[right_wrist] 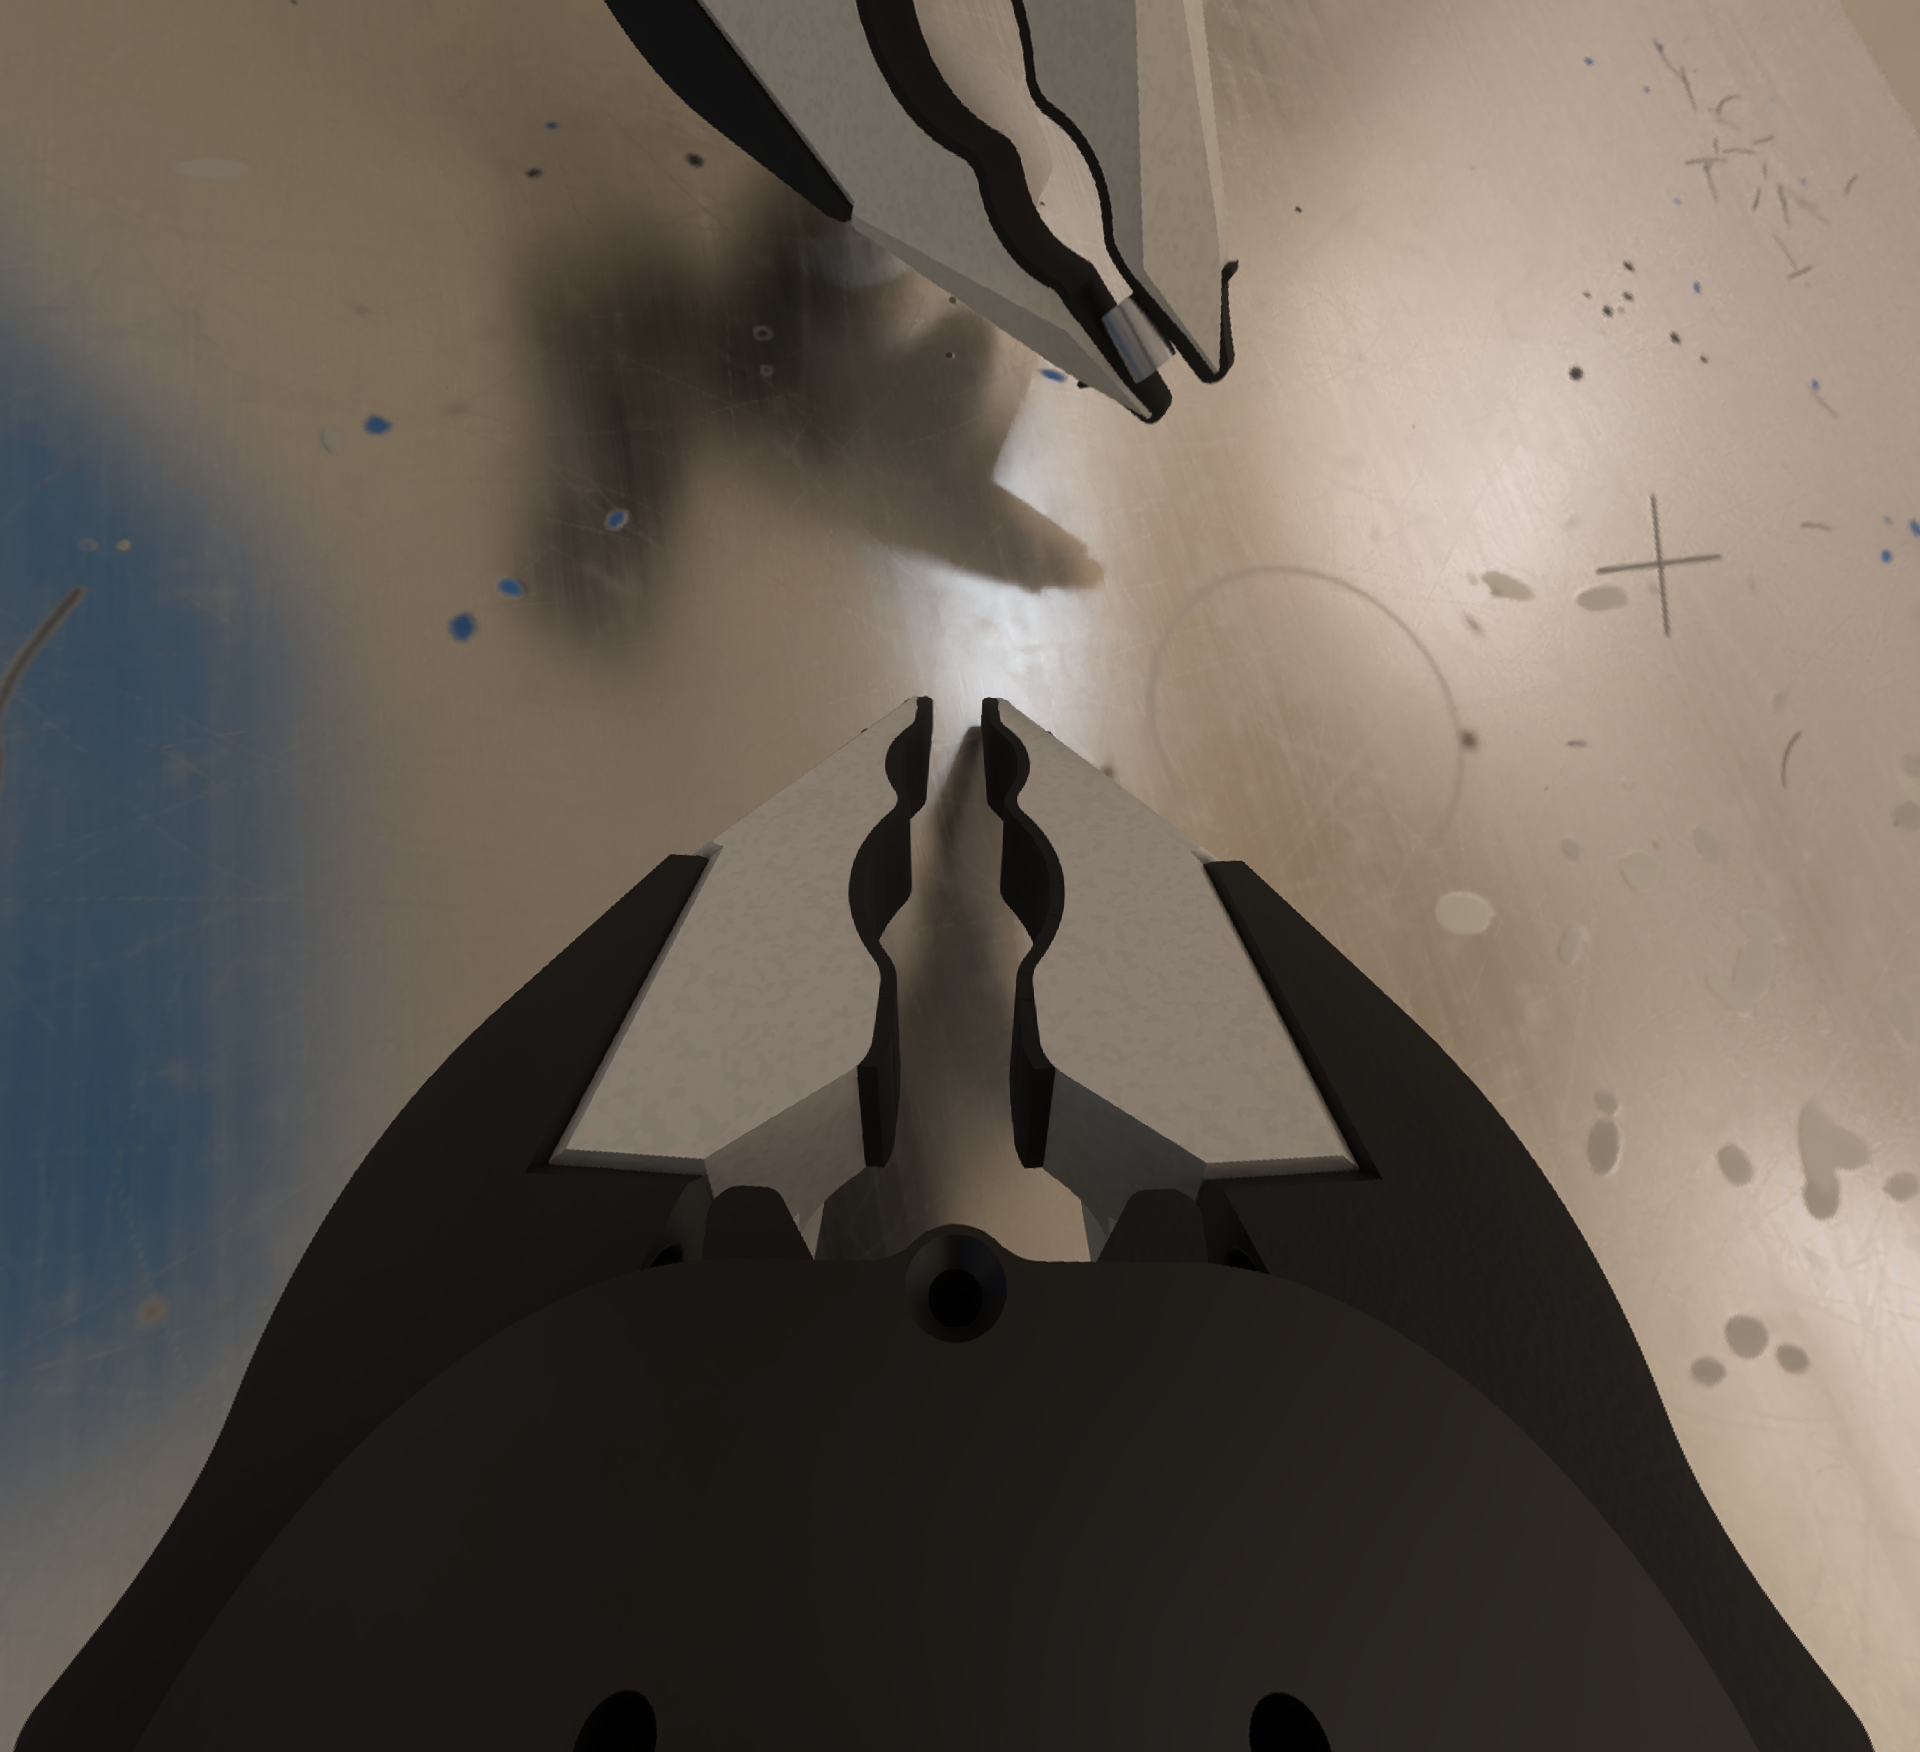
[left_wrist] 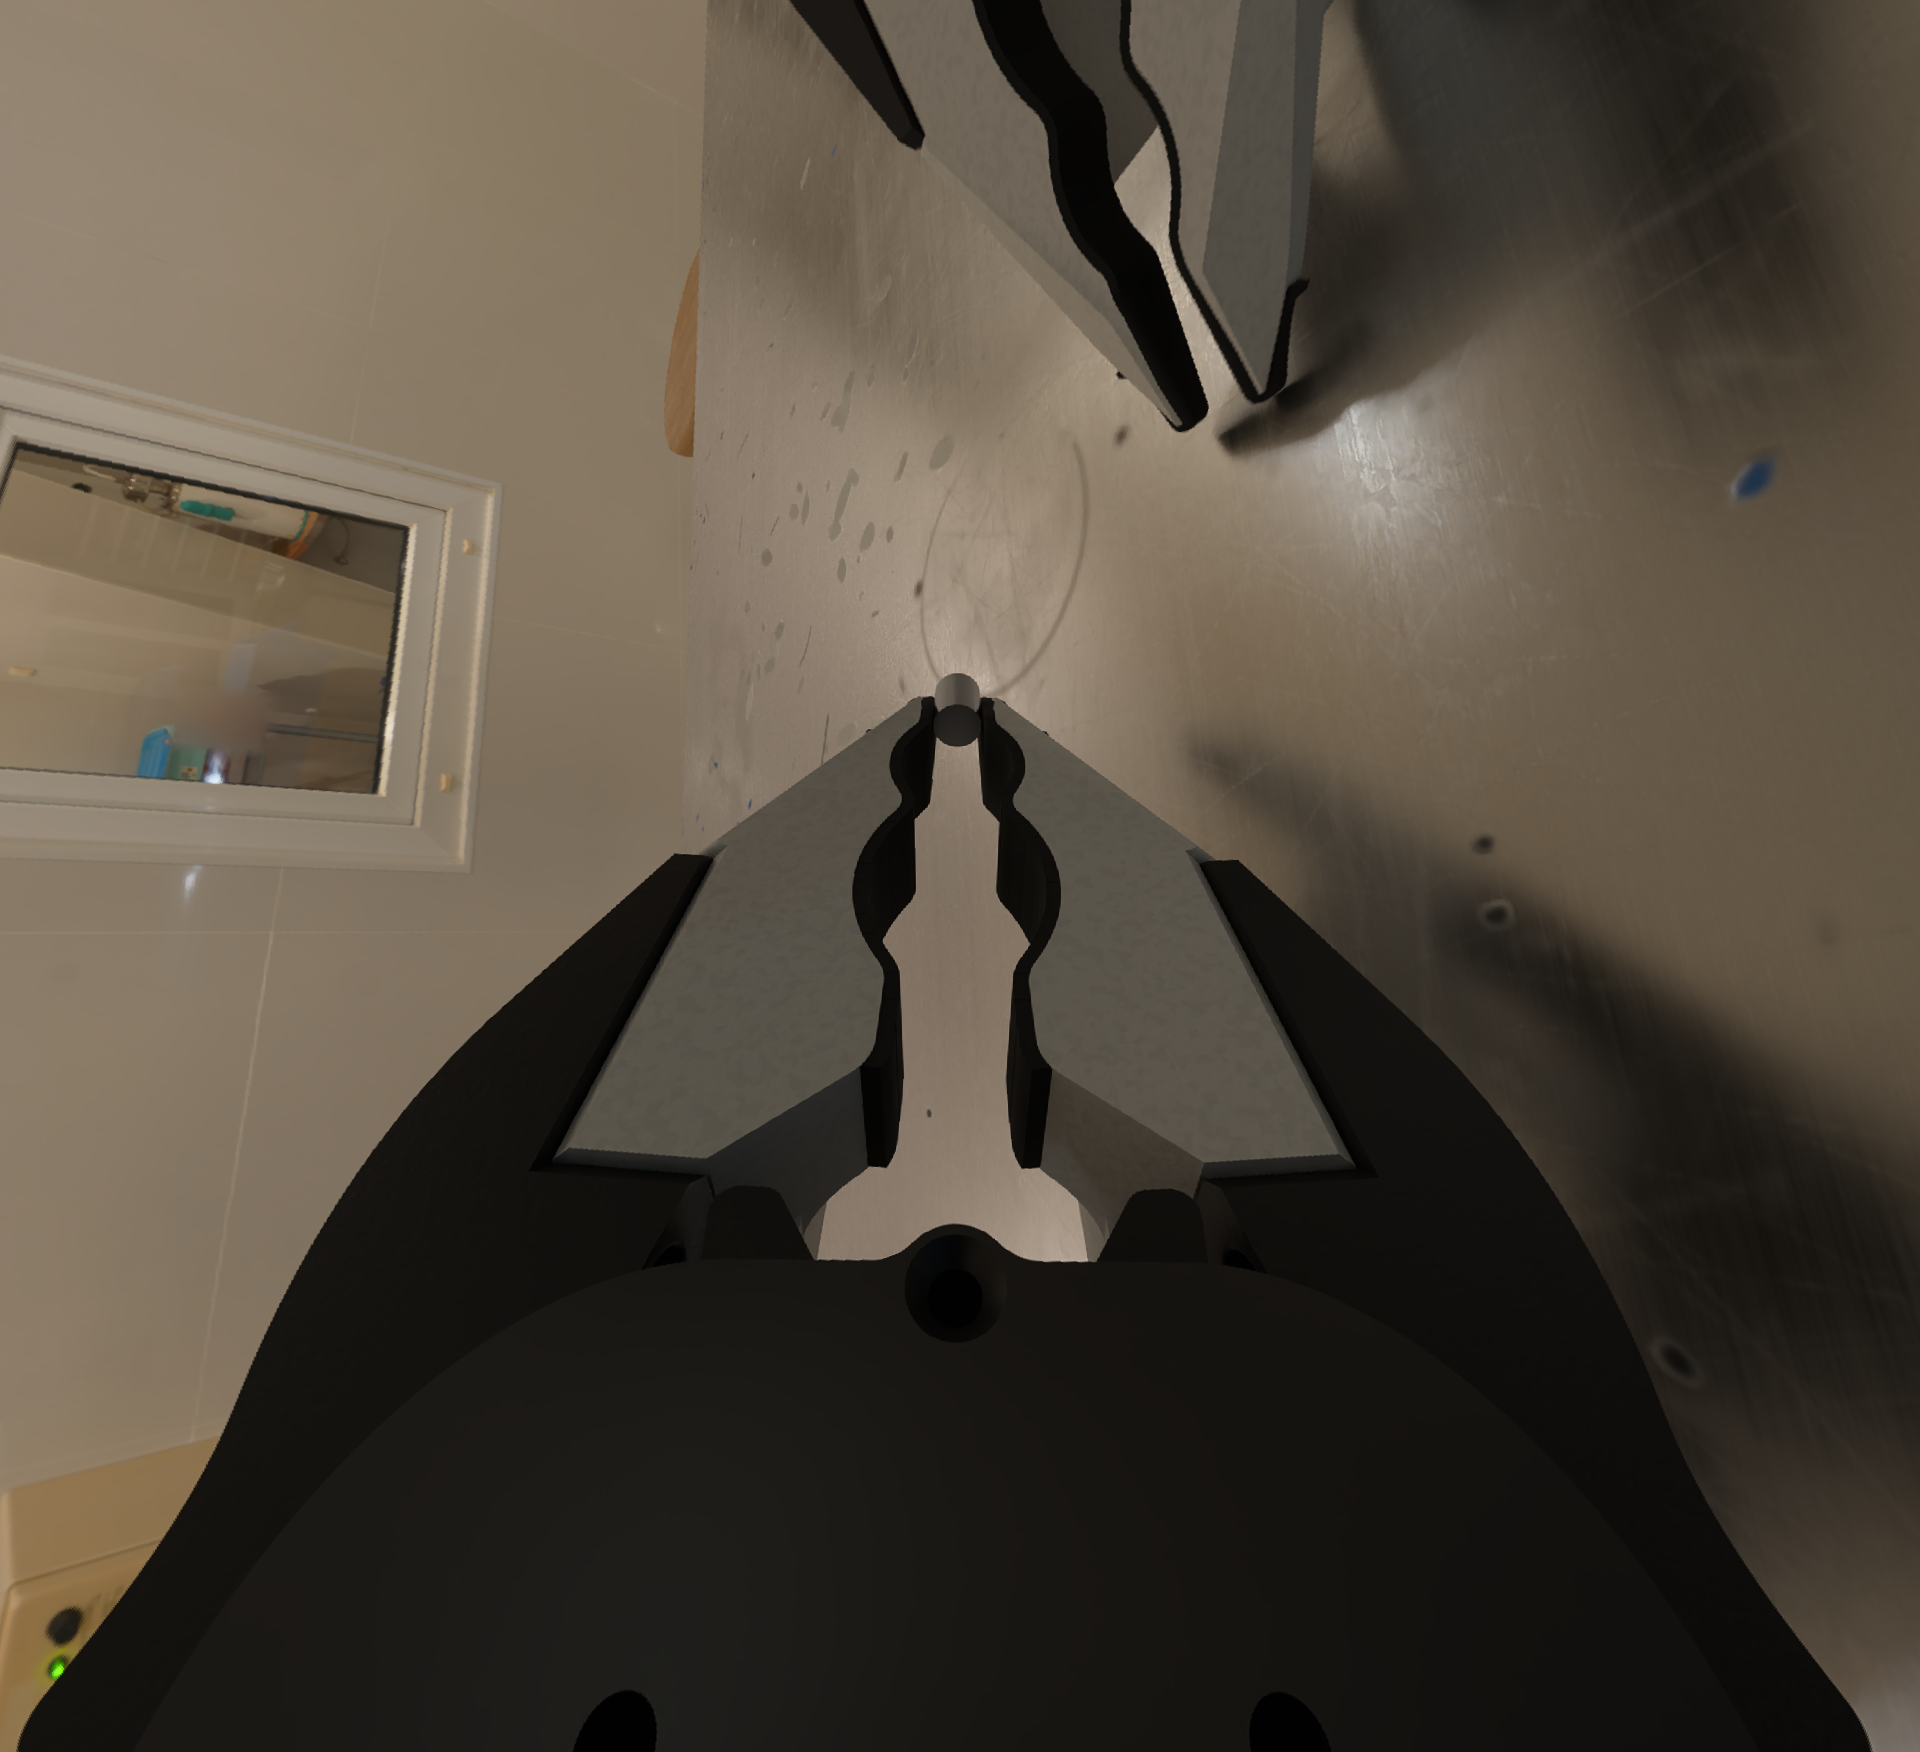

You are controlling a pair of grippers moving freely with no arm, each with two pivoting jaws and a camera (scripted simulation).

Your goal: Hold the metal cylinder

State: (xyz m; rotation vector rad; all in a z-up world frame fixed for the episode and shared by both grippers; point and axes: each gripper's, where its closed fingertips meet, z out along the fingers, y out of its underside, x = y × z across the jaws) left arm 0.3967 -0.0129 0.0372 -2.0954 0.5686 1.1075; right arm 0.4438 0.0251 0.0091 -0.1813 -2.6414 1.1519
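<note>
The metal cylinder (left_wrist: 956, 723) is small, short and grey. My left gripper (left_wrist: 956, 715) is shut on it at the very fingertips and holds it over the scratched metal table (left_wrist: 1455, 611). In the right wrist view the left gripper (right_wrist: 1179, 377) comes in from the top with the cylinder (right_wrist: 1130, 341) between its tips. My right gripper (right_wrist: 956, 715) is empty, its jaws a narrow gap apart, above the table (right_wrist: 1351, 455). In the left wrist view the right gripper (left_wrist: 1226, 403) hangs from the top, apart from the cylinder.
The table's edge (left_wrist: 696, 663) runs down the left of the left wrist view, with a pale wall and a white-framed window (left_wrist: 208, 622) beyond it. A wooden shape (left_wrist: 681, 362) shows past the edge. A blue smear (right_wrist: 104, 767) marks the table.
</note>
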